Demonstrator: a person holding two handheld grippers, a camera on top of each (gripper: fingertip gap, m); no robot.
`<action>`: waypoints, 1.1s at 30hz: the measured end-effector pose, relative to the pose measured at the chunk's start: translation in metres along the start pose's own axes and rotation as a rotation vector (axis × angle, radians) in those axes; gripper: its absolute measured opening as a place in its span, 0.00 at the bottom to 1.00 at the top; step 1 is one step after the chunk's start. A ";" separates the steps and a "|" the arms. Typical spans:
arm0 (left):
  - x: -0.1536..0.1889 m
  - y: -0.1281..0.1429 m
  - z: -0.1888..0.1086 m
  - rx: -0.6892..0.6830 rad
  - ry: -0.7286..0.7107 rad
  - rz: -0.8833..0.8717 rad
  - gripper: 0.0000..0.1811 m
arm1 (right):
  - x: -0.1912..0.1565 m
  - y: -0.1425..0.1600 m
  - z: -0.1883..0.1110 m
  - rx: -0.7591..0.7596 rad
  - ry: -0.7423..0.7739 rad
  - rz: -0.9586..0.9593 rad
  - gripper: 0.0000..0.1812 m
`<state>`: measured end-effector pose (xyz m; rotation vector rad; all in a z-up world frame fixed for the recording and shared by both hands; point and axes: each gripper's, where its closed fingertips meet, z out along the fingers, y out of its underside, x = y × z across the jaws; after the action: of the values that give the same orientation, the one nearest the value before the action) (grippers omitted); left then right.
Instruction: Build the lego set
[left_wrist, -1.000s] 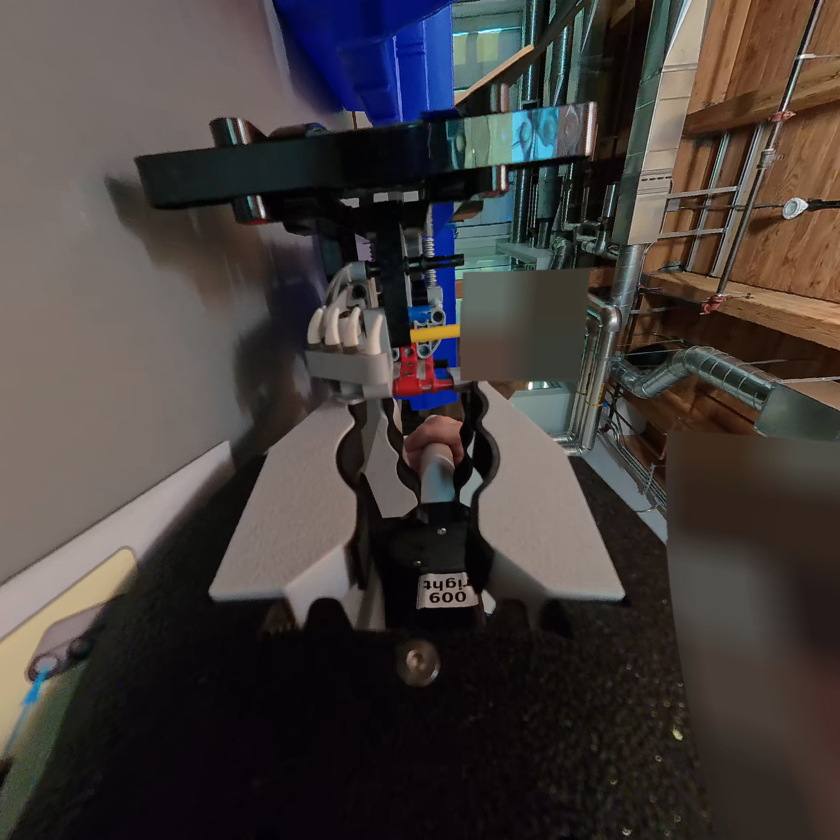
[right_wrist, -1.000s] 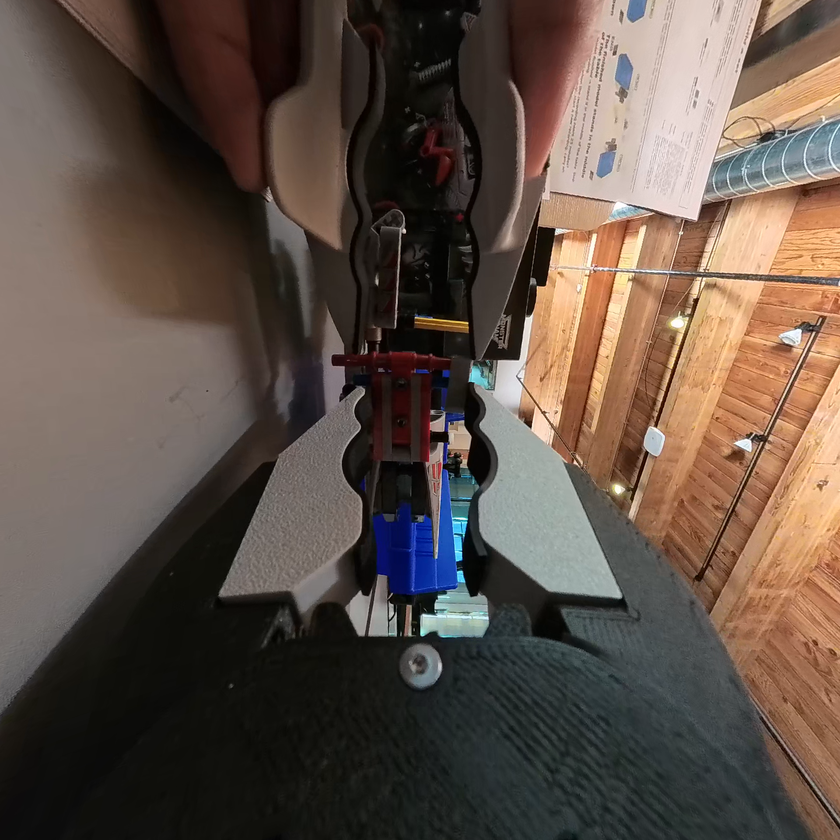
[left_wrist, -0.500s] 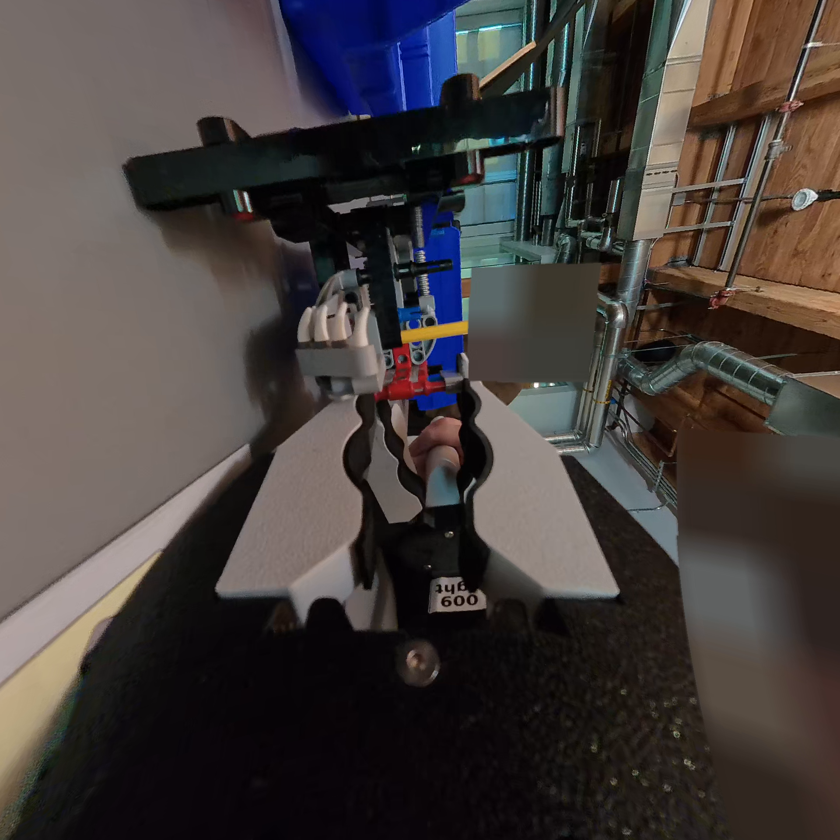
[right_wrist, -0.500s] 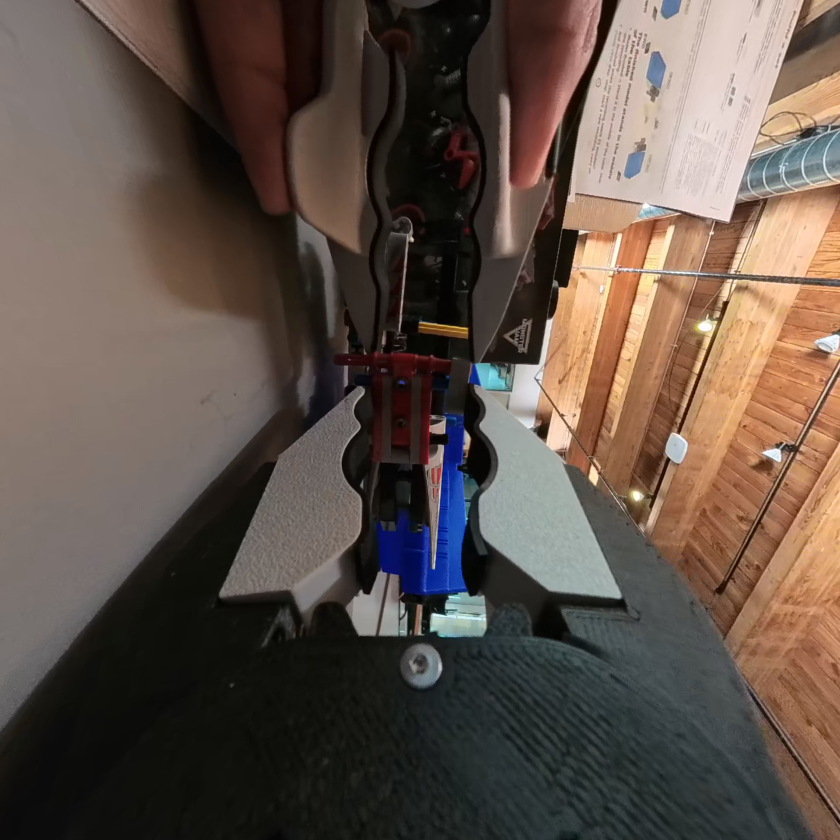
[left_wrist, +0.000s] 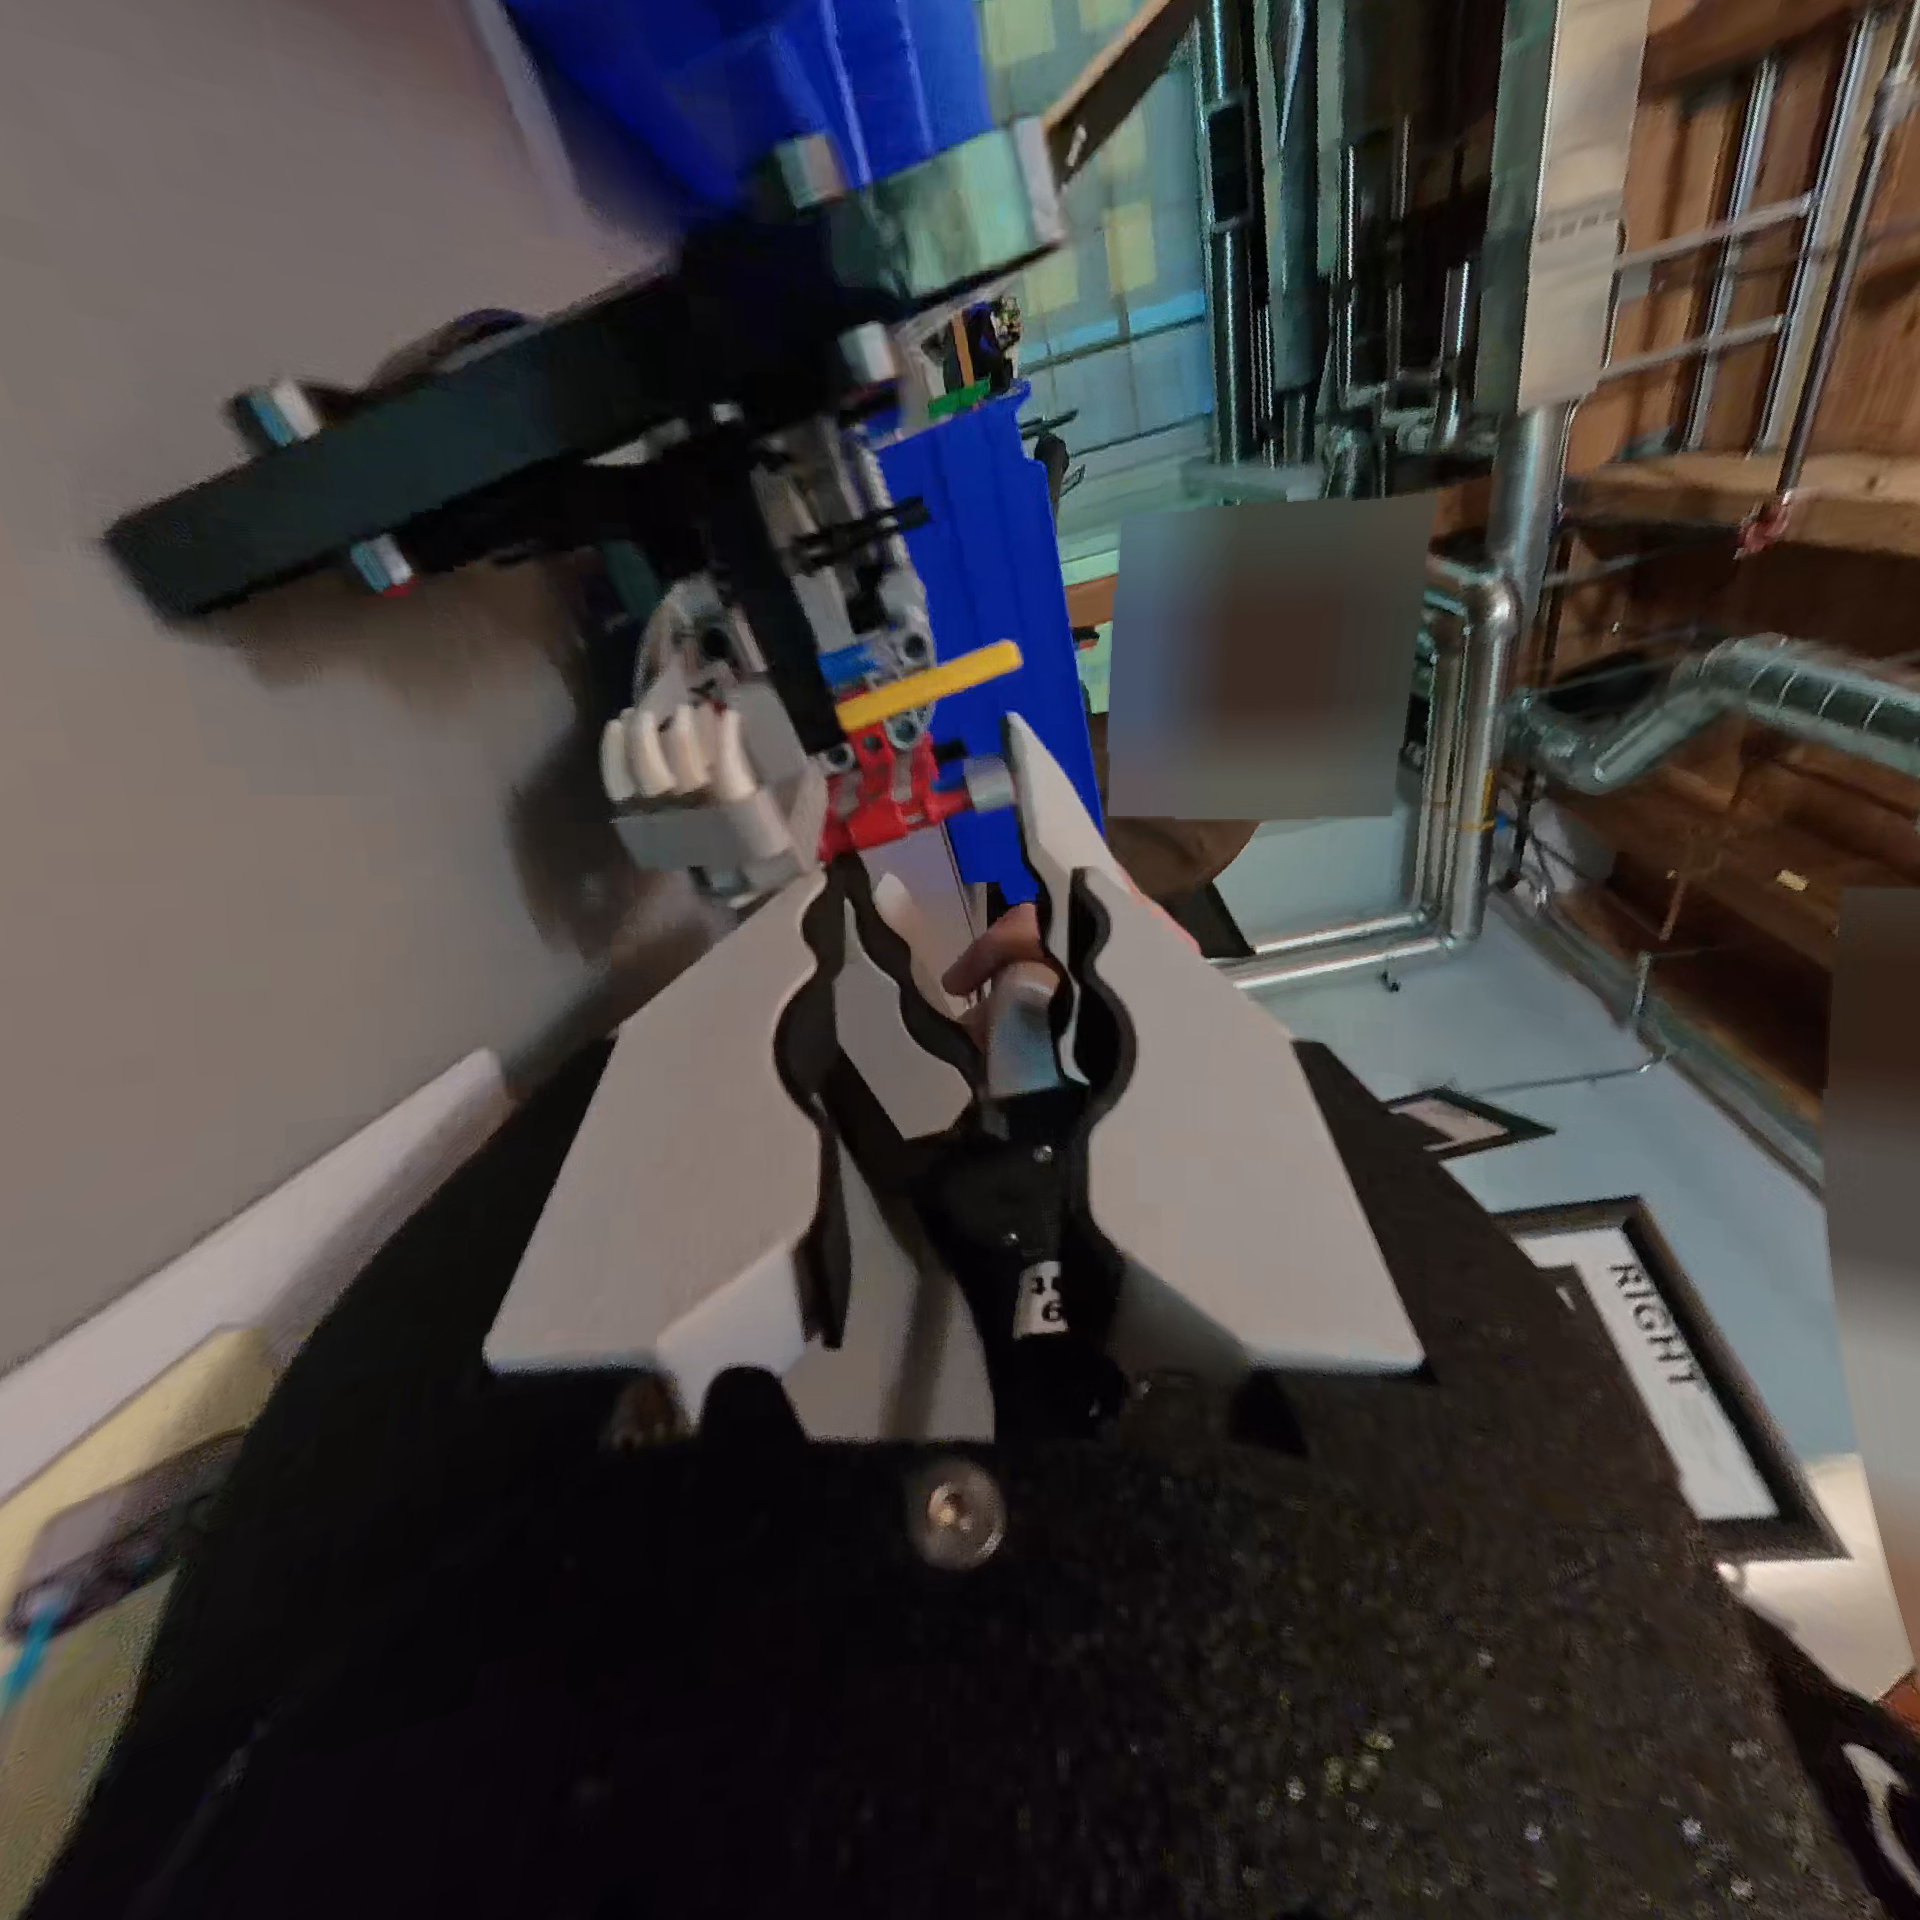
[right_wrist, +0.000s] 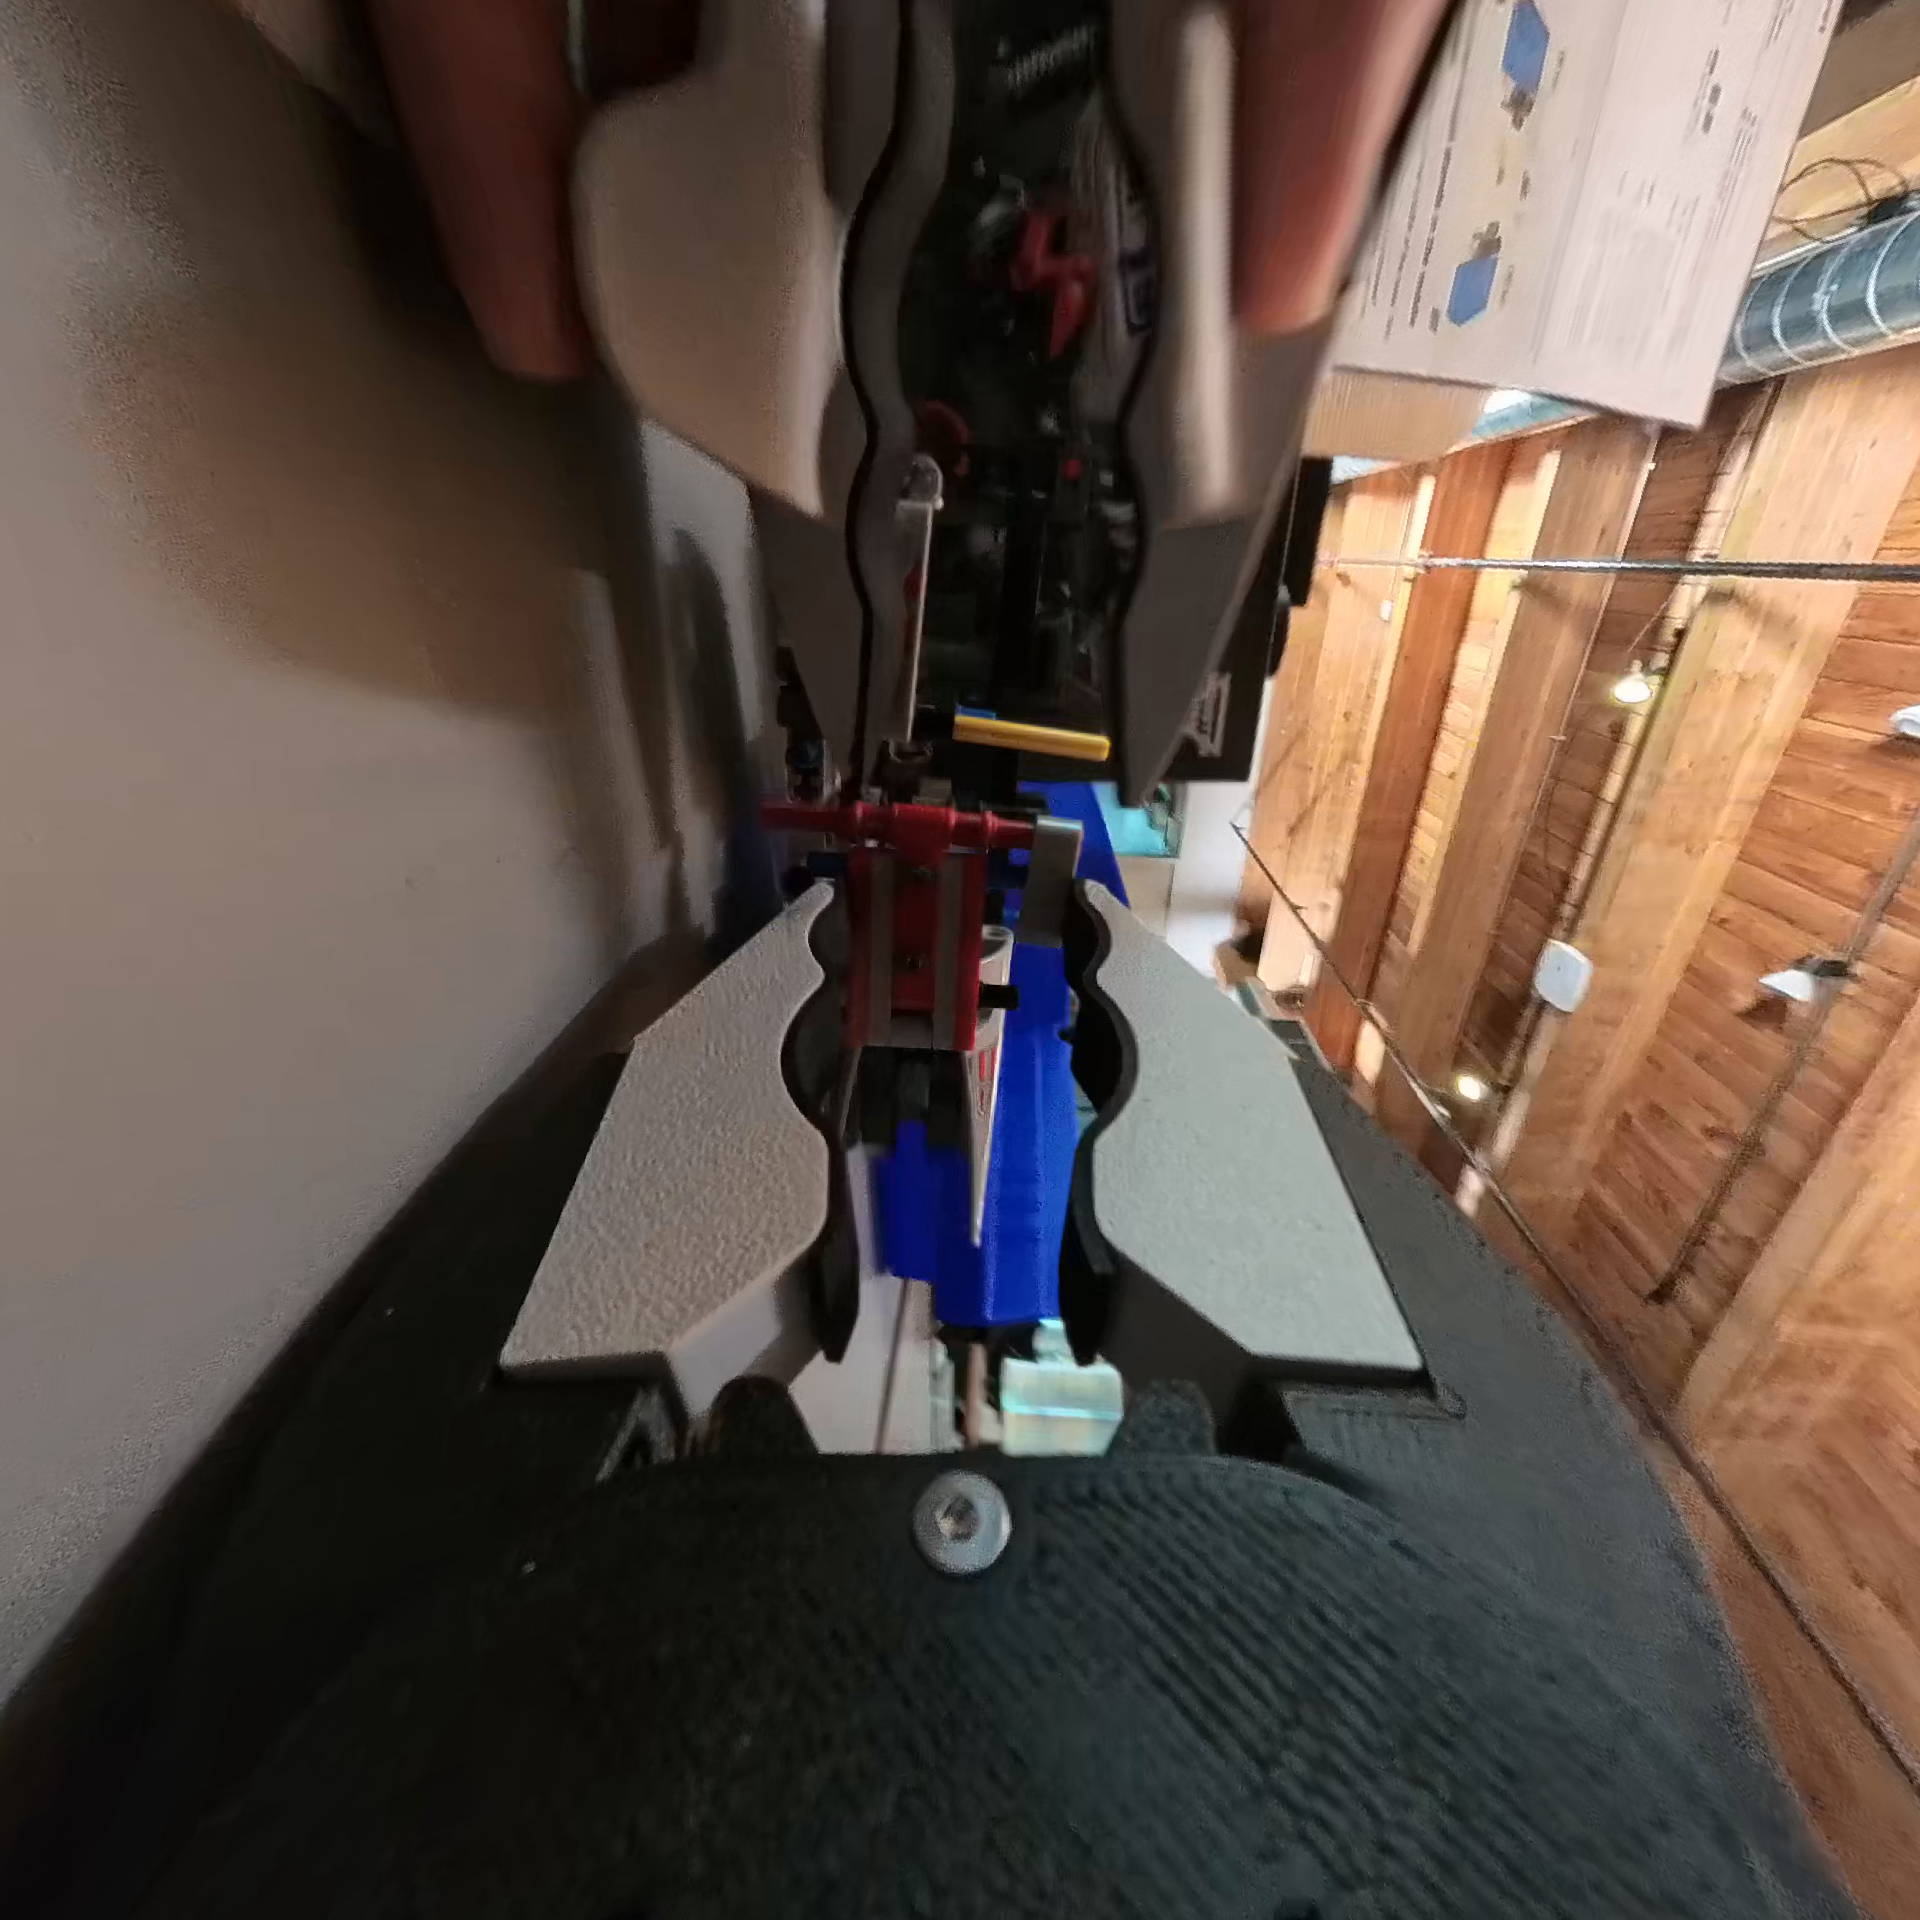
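Note:
The lego model (left_wrist: 831, 644) hangs in the air between my two grippers. It has a long black beam (left_wrist: 416, 468), white claws (left_wrist: 675, 748), a yellow axle (left_wrist: 925, 681) and a red base (left_wrist: 883, 790). My left gripper (left_wrist: 920, 810) closes its tips on the red base. My right gripper (right_wrist: 951, 914) is shut on the same red part (right_wrist: 914, 935), facing the left gripper (right_wrist: 1003, 748), which a hand (right_wrist: 499, 208) holds. The right gripper's black body (left_wrist: 1029, 1195) shows between my left fingers.
Both views are rolled sideways. A pale grey surface (left_wrist: 208, 727) runs along the left. A blue bin (left_wrist: 966, 644) stands behind the model. A printed sheet (right_wrist: 1558, 208) is at the upper right. A framed floor marker (left_wrist: 1662, 1351) lies at the right. My two grippers' fingertips are within a few centimetres of each other.
The model and the left view have tilted, so the black beam now slopes up to the right. The left gripper looks larger and closer in the right wrist view. Both grips are unchanged.

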<state>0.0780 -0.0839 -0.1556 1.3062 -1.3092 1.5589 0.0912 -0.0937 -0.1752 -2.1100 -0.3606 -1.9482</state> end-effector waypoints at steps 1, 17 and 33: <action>0.005 0.001 0.000 -0.008 0.002 0.038 0.22 | 0.001 0.004 0.000 -0.021 0.015 -0.026 0.22; 0.157 -0.012 -0.075 -0.036 0.047 0.836 0.14 | 0.007 -0.011 -0.016 -0.163 0.045 -0.090 0.31; -0.003 0.111 -0.250 -0.544 -0.548 1.345 0.15 | 0.027 -0.030 -0.082 -0.010 -0.097 0.453 0.46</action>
<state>-0.0884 0.1318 -0.1813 0.3925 -3.0672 1.3434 0.0062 -0.0930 -0.1419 -2.0703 0.1074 -1.5933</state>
